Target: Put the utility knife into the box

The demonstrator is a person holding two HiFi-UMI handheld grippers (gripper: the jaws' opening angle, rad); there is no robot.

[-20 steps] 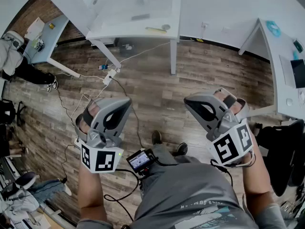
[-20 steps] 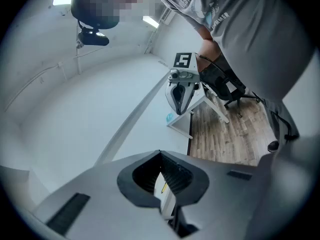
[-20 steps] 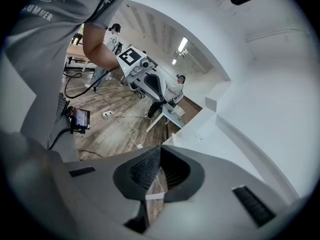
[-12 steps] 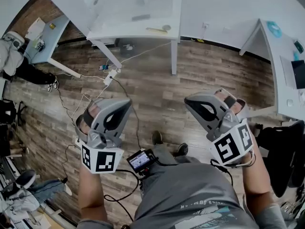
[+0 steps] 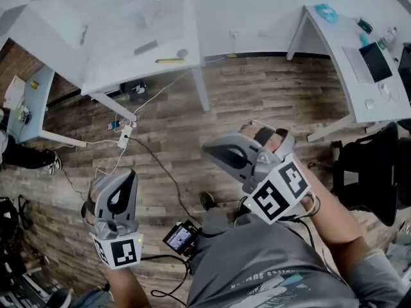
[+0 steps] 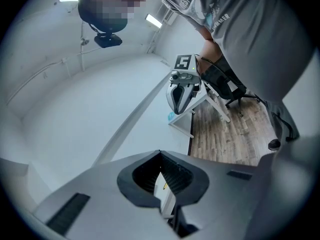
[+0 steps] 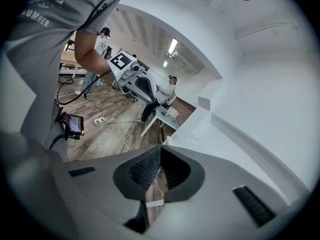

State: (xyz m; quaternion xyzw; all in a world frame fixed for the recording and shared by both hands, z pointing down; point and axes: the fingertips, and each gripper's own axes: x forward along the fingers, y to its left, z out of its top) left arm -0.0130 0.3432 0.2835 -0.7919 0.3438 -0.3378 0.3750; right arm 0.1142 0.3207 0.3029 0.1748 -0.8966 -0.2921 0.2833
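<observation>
A white table (image 5: 96, 50) stands far off at the upper left of the head view. On it lie a thin yellow object (image 5: 170, 60) that may be the utility knife, a grey strip (image 5: 146, 47) and a faint clear container (image 5: 146, 19). Both grippers hang over the wood floor, well short of the table. My left gripper (image 5: 130, 173) (image 6: 160, 153) is low at the left, jaws shut and empty. My right gripper (image 5: 207, 147) (image 7: 160, 148) sits near the middle, jaws shut with nothing between them. Each gripper view shows the other gripper in the air.
Cables and a power strip (image 5: 125, 133) trail over the floor below the table. A white desk with a laptop (image 5: 376, 63) and a black chair (image 5: 372, 172) are at the right. A small camera unit (image 5: 182, 238) hangs at the person's waist. Other people stand far off in the right gripper view.
The head view has swung, so the table now sits further left. My left gripper has dropped lower and to the left; the right gripper has shifted toward the middle. Both stay shut.
</observation>
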